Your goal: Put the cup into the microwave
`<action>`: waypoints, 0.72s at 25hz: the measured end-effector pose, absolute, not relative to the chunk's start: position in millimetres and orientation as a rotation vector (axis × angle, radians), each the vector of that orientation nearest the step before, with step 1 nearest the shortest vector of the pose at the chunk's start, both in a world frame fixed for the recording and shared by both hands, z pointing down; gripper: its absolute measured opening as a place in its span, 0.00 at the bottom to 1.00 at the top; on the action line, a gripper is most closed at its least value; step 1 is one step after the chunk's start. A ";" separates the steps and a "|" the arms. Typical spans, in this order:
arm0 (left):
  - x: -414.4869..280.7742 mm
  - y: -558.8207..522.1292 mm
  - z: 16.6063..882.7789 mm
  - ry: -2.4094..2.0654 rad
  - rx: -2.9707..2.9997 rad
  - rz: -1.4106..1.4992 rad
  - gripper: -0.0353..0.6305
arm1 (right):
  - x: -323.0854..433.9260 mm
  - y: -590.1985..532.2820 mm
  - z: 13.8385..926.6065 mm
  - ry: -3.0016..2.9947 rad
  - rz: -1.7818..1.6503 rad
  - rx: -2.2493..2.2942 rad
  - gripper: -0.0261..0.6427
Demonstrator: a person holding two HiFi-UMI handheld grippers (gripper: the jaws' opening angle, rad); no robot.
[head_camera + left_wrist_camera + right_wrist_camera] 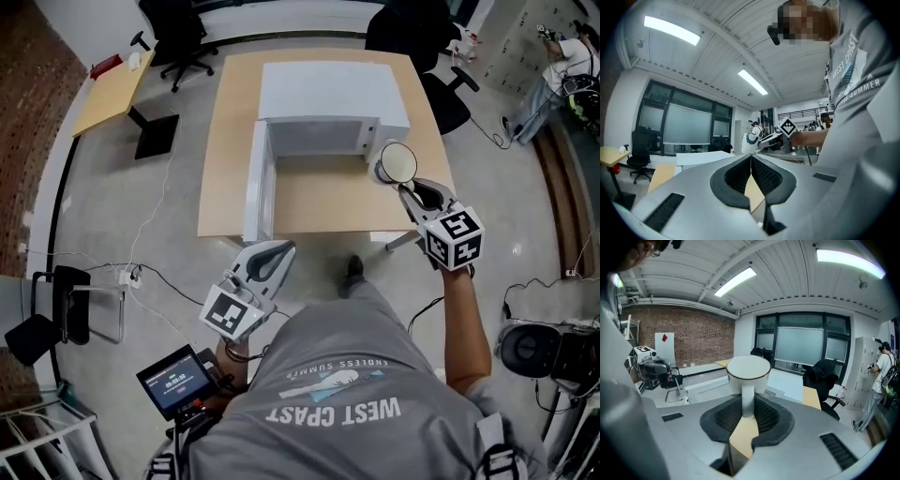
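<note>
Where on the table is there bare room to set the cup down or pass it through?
Bare tabletop lies in front of the microwave, between its open door and the cup in the right hand-held gripper. A narrower bare strip runs left of the door. Crowded only at the microwave's right front corner.

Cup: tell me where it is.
Head view, right of centre: the right gripper holds the white cup by its handle, just right of the open microwave.

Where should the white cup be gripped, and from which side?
By its handle, coming in from the handle side. It sticks out as a narrow vertical strap that the jaws can pinch, and the cup sits mouth up. The right gripper is shut on it just so.
</note>
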State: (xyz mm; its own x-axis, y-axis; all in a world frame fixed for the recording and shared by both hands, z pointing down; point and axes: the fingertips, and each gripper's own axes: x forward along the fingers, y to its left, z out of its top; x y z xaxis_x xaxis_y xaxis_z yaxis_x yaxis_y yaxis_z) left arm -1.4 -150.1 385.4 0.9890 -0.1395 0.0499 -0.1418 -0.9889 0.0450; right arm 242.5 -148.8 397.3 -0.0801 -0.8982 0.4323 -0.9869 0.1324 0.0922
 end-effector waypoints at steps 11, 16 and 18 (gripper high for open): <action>-15.2 -161.5 396.2 -0.359 3.023 0.083 0.09 | 213.0 -212.4 448.7 -2.092 0.401 1.639 0.14; -13.9 -172.7 402.7 -0.428 3.001 0.129 0.09 | 219.9 -252.1 492.7 -2.091 0.467 1.590 0.14; -13.3 -183.0 411.0 -0.475 2.979 0.159 0.09 | 224.0 -273.9 517.1 -2.091 0.506 1.566 0.14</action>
